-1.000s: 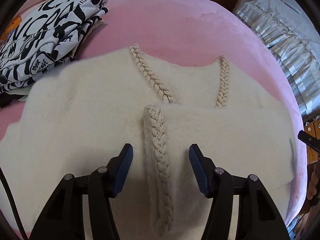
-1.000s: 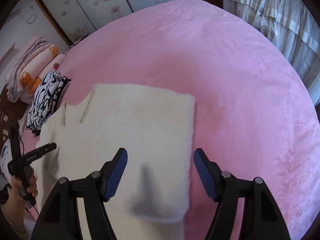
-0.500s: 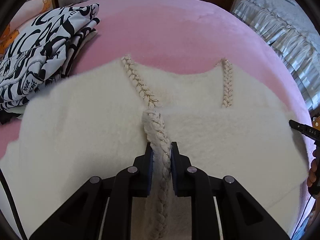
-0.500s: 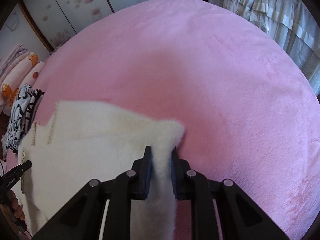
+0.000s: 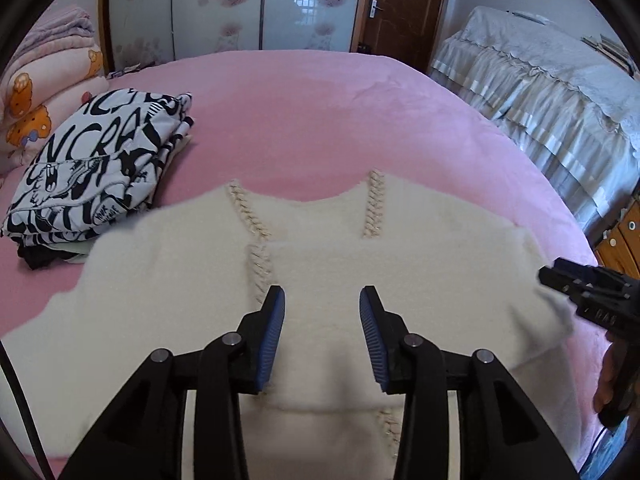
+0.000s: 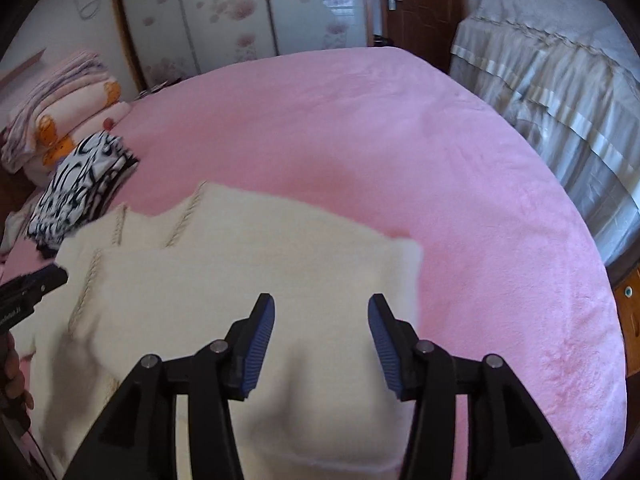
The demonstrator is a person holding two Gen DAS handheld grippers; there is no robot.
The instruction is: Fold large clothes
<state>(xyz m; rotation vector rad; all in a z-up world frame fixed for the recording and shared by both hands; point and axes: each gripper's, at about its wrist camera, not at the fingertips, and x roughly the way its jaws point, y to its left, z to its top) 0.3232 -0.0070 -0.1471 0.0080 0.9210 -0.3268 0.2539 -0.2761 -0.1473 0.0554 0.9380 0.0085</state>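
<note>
A cream fluffy garment (image 5: 400, 264) with braided trims (image 5: 374, 204) lies flat on the pink bed (image 5: 304, 120), its near part folded over the rest. My left gripper (image 5: 322, 300) hovers above the folded layer beside one braid; its jaws are opening, with nothing pinched between the blue pads. In the right wrist view the same garment (image 6: 240, 264) lies below my right gripper (image 6: 320, 308), whose jaws are also opening and hold nothing. Each gripper shows in the other's view: the right gripper (image 5: 580, 292) at the garment's right edge, the left gripper (image 6: 32, 284) at its left edge.
A folded black-and-white printed garment (image 5: 100, 160) sits on the bed to the left of the cream one. Stacked blankets (image 5: 40, 92) lie at the far left. A second bed with a grey ruffled cover (image 5: 560, 100) stands on the right, wooden drawers (image 5: 624, 232) beside it.
Half a second ago both grippers were shut on the cream garment, the left on a braid and the right on an edge. Both have let go, opened and lifted back.
</note>
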